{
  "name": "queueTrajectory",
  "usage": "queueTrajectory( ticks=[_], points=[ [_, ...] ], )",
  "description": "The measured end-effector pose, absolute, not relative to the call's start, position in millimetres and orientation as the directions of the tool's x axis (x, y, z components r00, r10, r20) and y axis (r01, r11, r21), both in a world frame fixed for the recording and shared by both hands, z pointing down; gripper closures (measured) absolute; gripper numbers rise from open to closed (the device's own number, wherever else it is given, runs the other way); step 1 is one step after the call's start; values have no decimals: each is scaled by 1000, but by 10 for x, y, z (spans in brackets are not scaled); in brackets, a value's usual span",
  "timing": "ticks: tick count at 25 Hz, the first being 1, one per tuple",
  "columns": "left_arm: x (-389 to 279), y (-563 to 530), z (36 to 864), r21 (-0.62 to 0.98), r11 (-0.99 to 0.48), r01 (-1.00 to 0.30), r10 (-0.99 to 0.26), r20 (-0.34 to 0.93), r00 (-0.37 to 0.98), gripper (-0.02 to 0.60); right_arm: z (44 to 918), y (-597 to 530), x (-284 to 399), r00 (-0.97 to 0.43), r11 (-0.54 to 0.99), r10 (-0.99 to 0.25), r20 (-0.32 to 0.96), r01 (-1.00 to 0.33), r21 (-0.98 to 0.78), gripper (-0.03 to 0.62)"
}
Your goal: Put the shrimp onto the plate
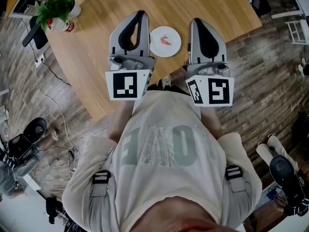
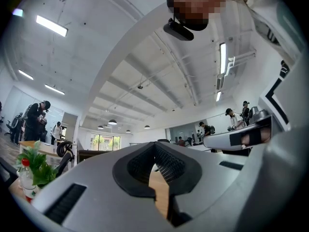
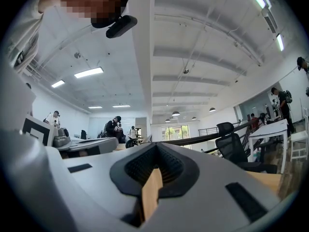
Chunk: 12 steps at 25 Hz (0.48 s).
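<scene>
In the head view a small white plate (image 1: 174,48) lies on the round wooden table (image 1: 96,42), and the pink shrimp (image 1: 165,40) lies on it. My left gripper (image 1: 140,14) is raised just left of the plate, my right gripper (image 1: 196,22) just right of it. Both point away from the person's chest and both are shut with nothing in them. In the left gripper view the left gripper (image 2: 155,145) tilts up towards the ceiling, its tips together. The right gripper view shows the right gripper (image 3: 155,146) the same way. Neither gripper view shows the plate or shrimp.
A potted plant (image 1: 57,6) with a red can beside it stands at the table's far left. Cables and dark gear lie on the wooden floor at the left. An office chair (image 3: 232,146) and several people stand far off in the room.
</scene>
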<state>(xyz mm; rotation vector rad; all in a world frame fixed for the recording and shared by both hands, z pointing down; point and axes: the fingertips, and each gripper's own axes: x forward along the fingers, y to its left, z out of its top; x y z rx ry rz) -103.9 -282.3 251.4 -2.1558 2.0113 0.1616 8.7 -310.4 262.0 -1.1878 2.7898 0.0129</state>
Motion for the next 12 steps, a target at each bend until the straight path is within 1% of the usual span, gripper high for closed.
queueTrajectory(
  ticks=[12],
  points=[
    [-1051, -2812, 2497, -62, -63, -996, -975, -209, 74, 572, 2519, -3085, 80, -692, 699, -712, -120, -714, -31, 576]
  ],
)
